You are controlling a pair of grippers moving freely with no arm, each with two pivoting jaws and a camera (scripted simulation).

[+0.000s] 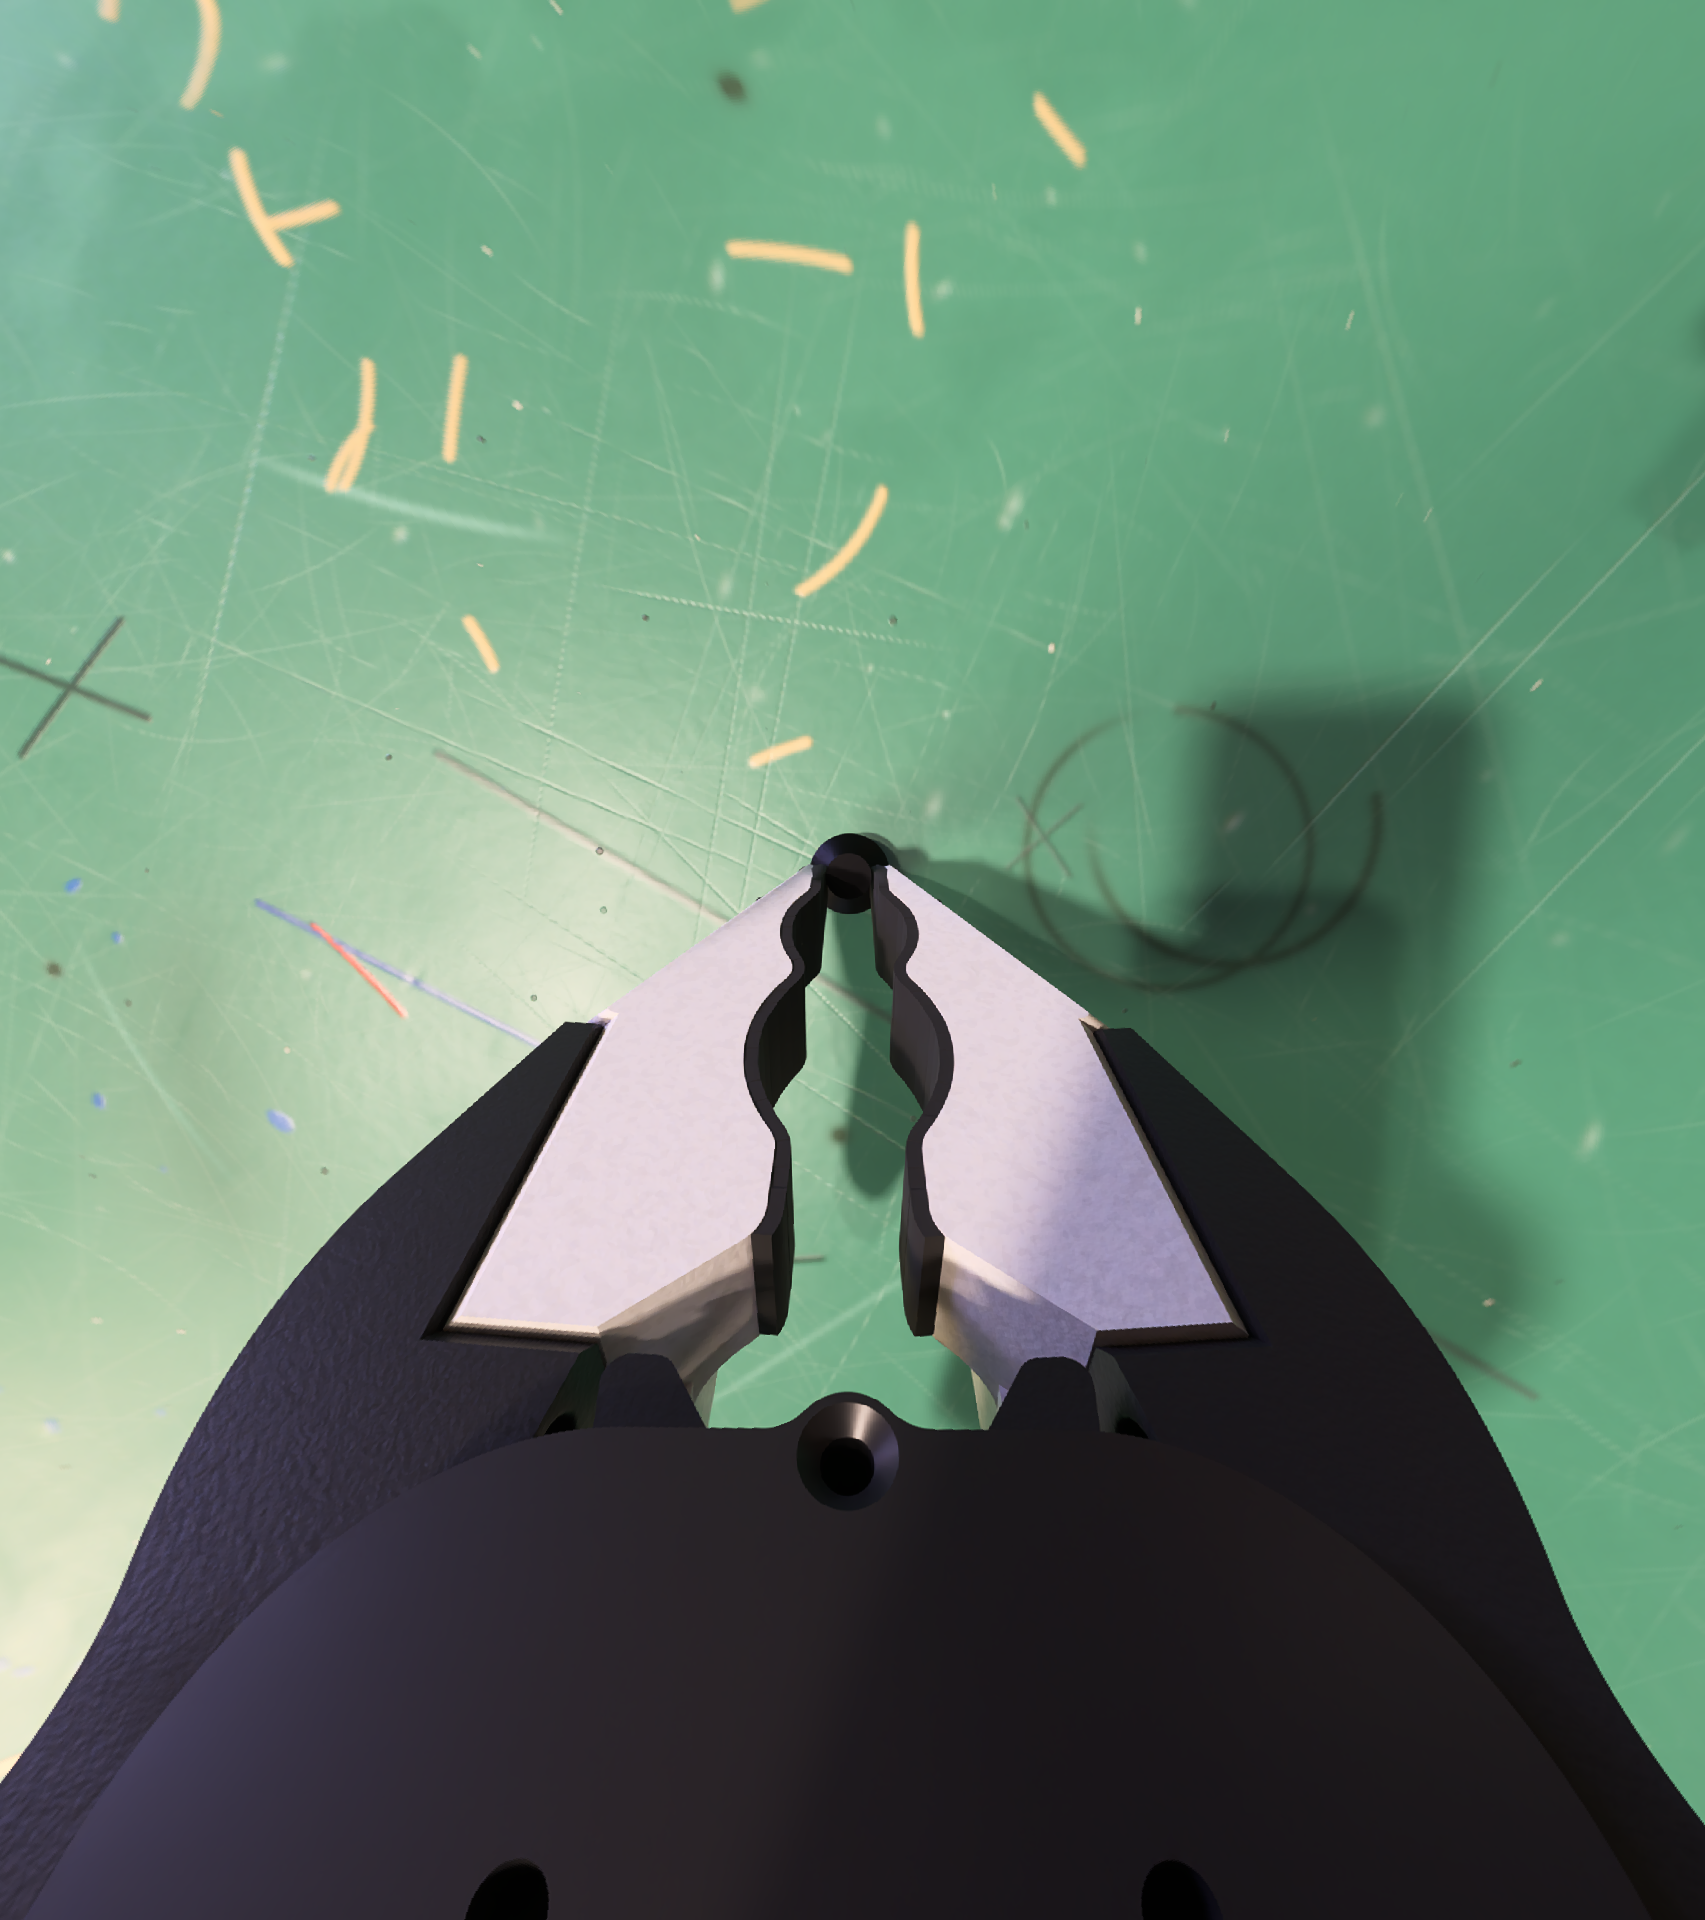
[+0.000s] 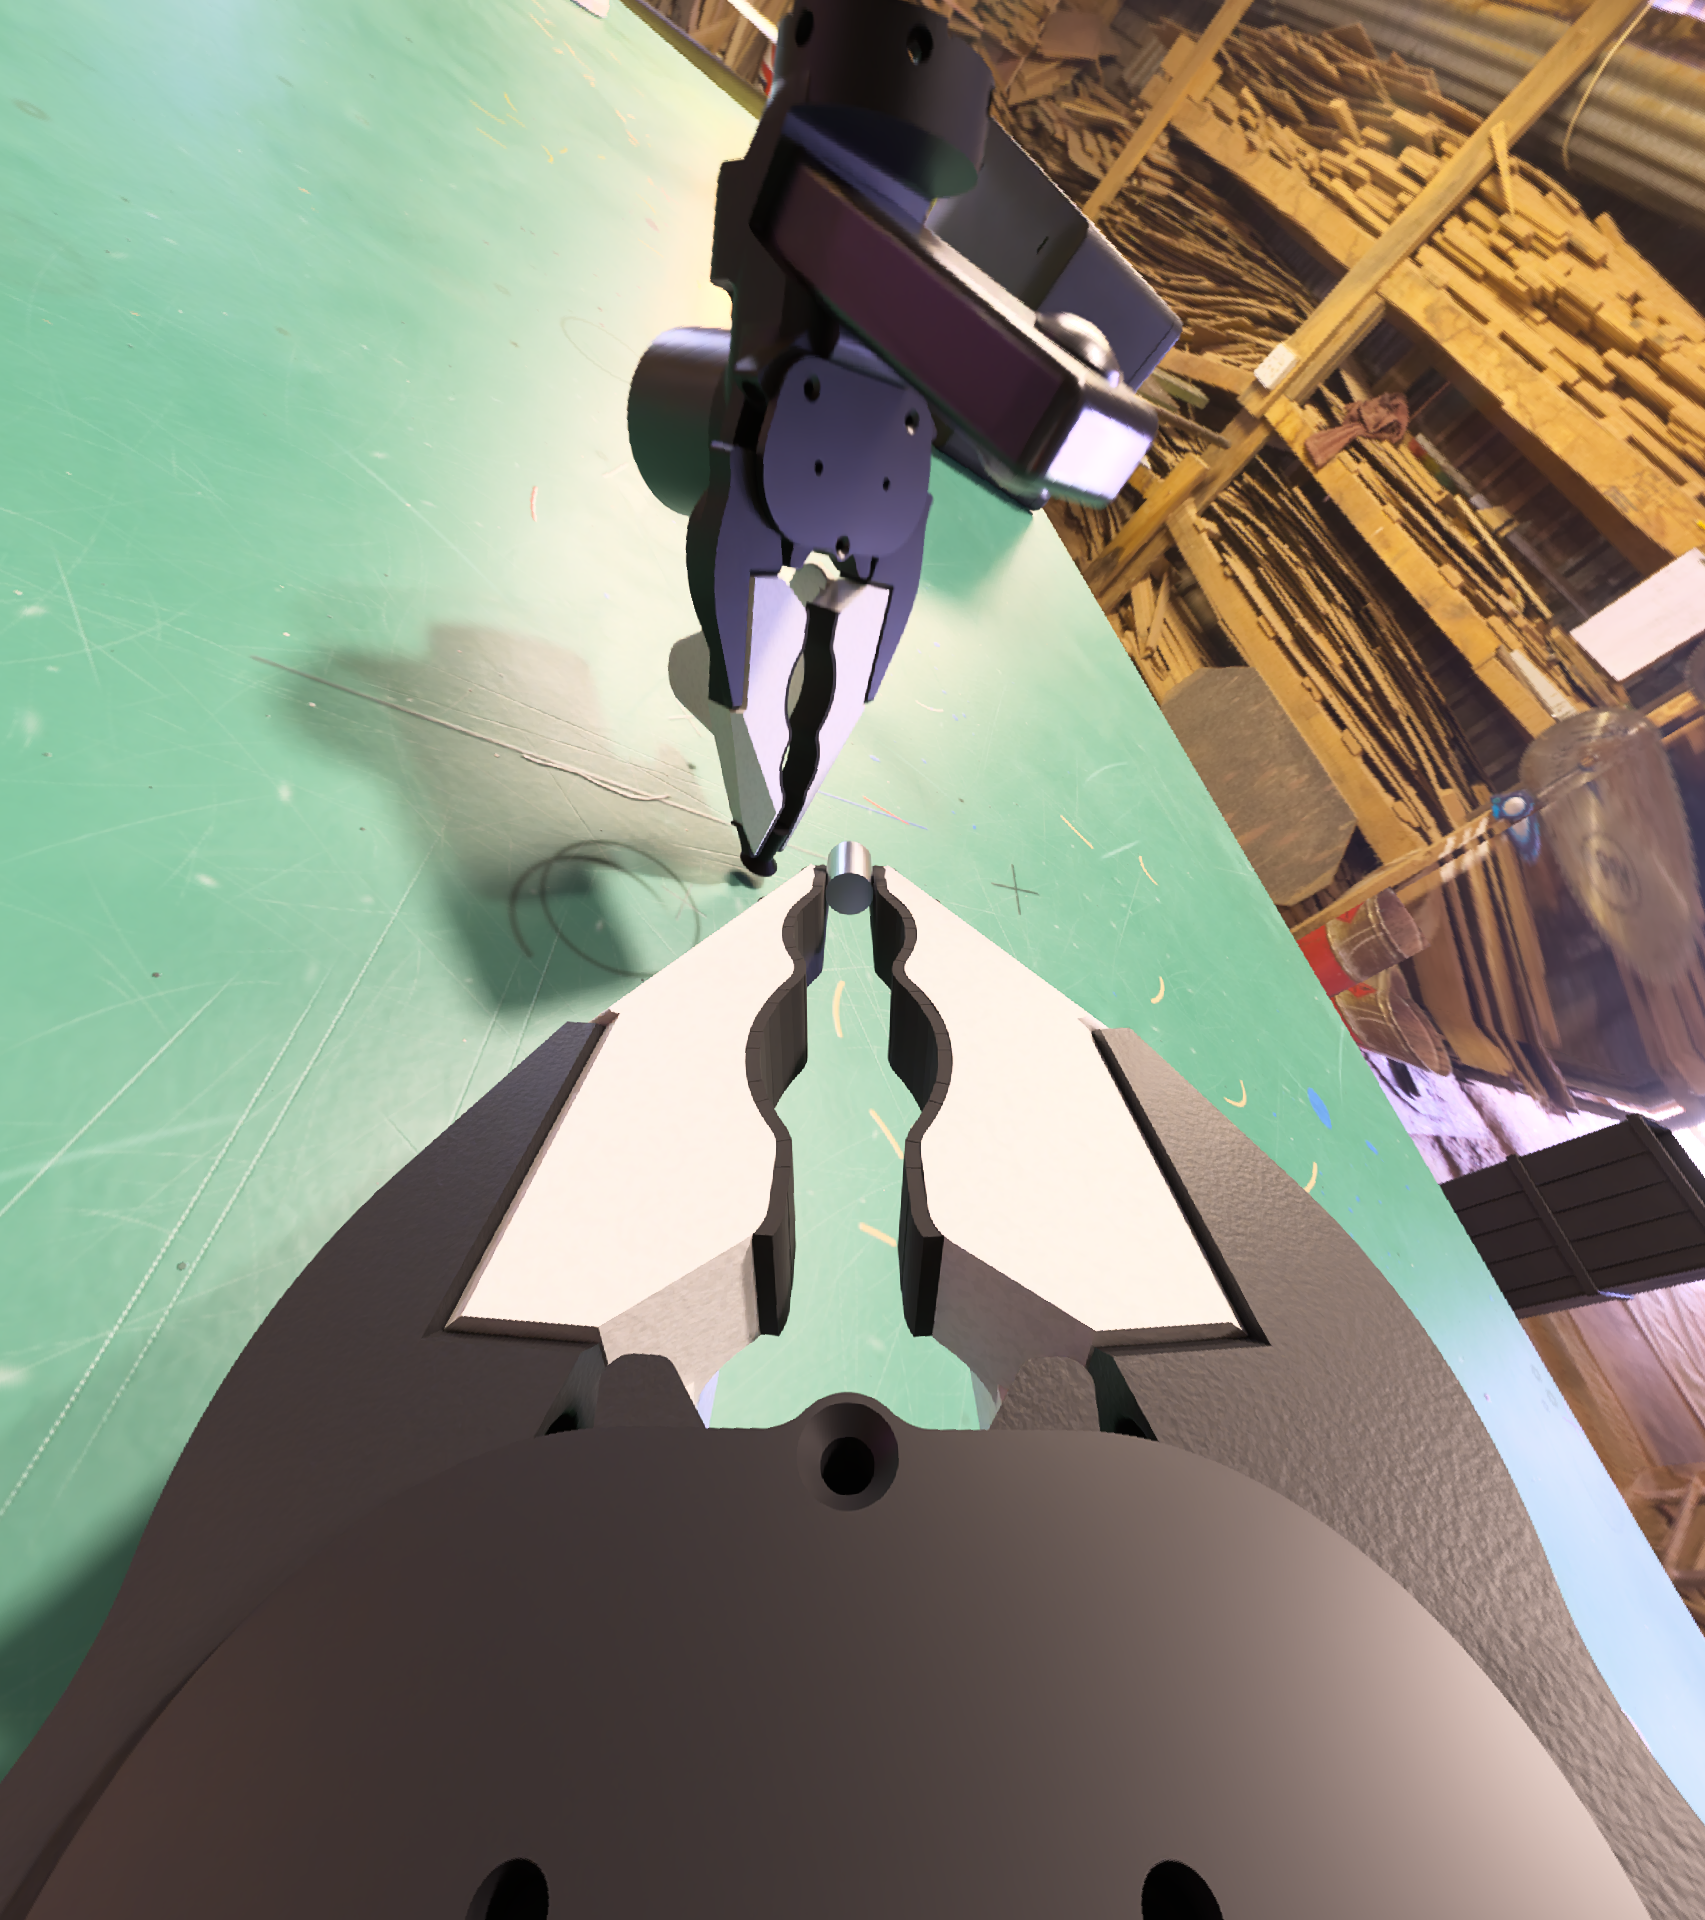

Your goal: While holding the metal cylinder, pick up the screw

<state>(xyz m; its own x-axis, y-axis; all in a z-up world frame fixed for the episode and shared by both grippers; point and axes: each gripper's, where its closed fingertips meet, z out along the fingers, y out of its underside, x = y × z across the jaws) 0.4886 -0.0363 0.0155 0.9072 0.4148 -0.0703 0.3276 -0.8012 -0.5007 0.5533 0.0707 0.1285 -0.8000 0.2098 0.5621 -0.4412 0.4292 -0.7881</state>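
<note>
Green and scratched, the desk [image 2: 204, 520] spreads wide to one side in the right wrist view, while its far edge runs diagonally against shelves of stacked timber [image 2: 1450, 312]. Yellow shavings [image 1: 786, 255], a pencilled cross [image 1: 71, 688] and drawn circles [image 1: 1191, 852] mark the mat; nothing bulky lies near either tool. The left tongs [image 1: 849, 883] are pinched on the small black screw [image 1: 849, 868] at their tips, close above the desk. The right tongs [image 2: 849, 896] are clamped on the metal cylinder [image 2: 849, 878], held just beside the left tongs' tips, with little room between them.
</note>
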